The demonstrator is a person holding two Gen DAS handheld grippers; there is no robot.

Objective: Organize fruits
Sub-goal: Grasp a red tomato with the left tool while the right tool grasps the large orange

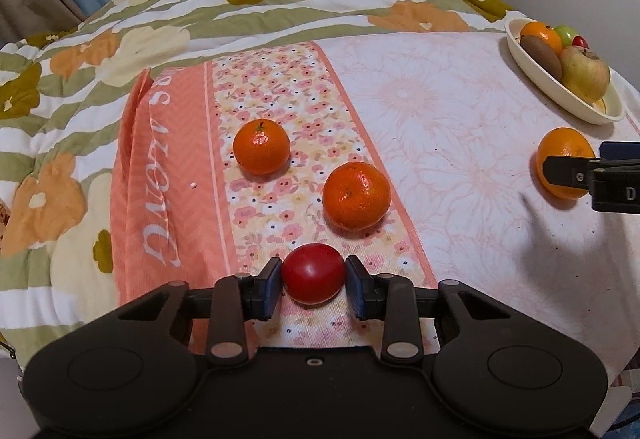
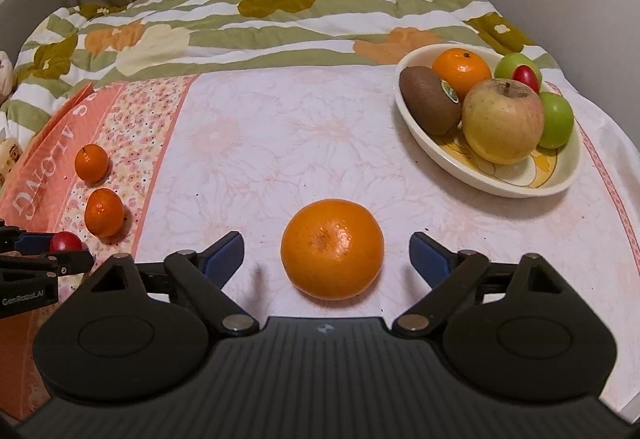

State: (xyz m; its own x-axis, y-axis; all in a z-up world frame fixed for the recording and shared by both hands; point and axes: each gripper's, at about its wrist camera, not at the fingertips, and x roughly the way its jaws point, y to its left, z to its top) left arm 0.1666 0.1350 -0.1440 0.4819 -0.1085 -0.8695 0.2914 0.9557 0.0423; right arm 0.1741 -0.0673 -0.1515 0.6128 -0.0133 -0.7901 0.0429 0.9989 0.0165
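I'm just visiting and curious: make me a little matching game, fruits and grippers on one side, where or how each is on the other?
1. red fruit
2. big orange
3. kiwi
4. right gripper

a. lying in the bowl
b. open
c. between the left gripper's pads
d. on the cloth, between open fingers

Pairs: 1-c, 2-d, 3-a, 4-b

Wide bare stretch of white cloth (image 2: pixel 280 143) open mid-scene. Large orange (image 2: pixel 332 249) sits between spread fingers of right gripper (image 2: pixel 326 259), gaps either side. Bowl (image 2: pixel 496 183) far right, heaped with fruit. Two mandarins (image 1: pixel 356 196) crowd just beyond left gripper (image 1: pixel 313 277), whose pads touch red fruit (image 1: pixel 313 273). Rumpled quilt (image 1: pixel 248 15) banks far edge.
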